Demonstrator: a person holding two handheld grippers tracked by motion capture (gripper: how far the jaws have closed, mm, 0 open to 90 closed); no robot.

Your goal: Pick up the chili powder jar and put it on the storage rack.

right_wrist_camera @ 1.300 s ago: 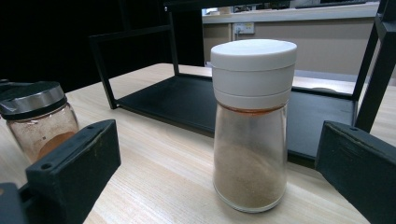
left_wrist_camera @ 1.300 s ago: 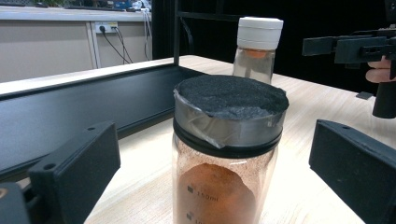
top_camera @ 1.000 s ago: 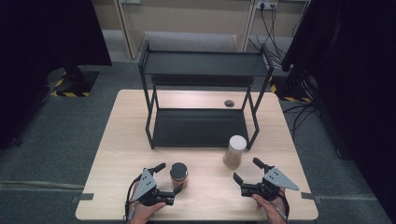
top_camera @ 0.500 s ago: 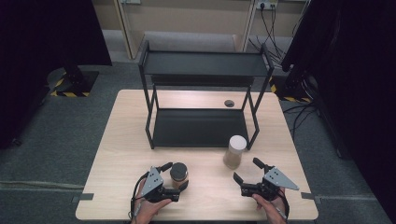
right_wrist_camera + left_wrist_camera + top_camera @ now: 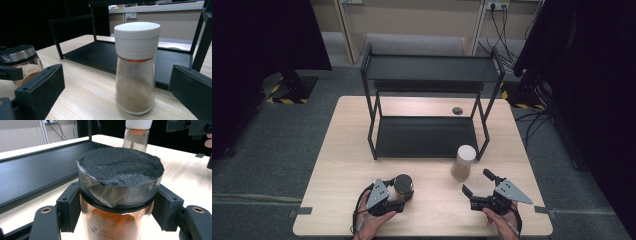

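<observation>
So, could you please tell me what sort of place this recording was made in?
Probably a lab or recording studio: a bare wooden table with a black two-tier rack, dark curtains at the sides, and cables to wall sockets.

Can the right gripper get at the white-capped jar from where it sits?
Probably yes. The right gripper is open and faces the white-capped jar, which stands upright between its jaws' lines with bare table before it. The rack stands behind, out of the way.

A black two-tier metal rack (image 5: 427,100) stands at the back of the pale wooden desk (image 5: 347,150); a small dark disc (image 5: 457,110) lies beside it.
</observation>
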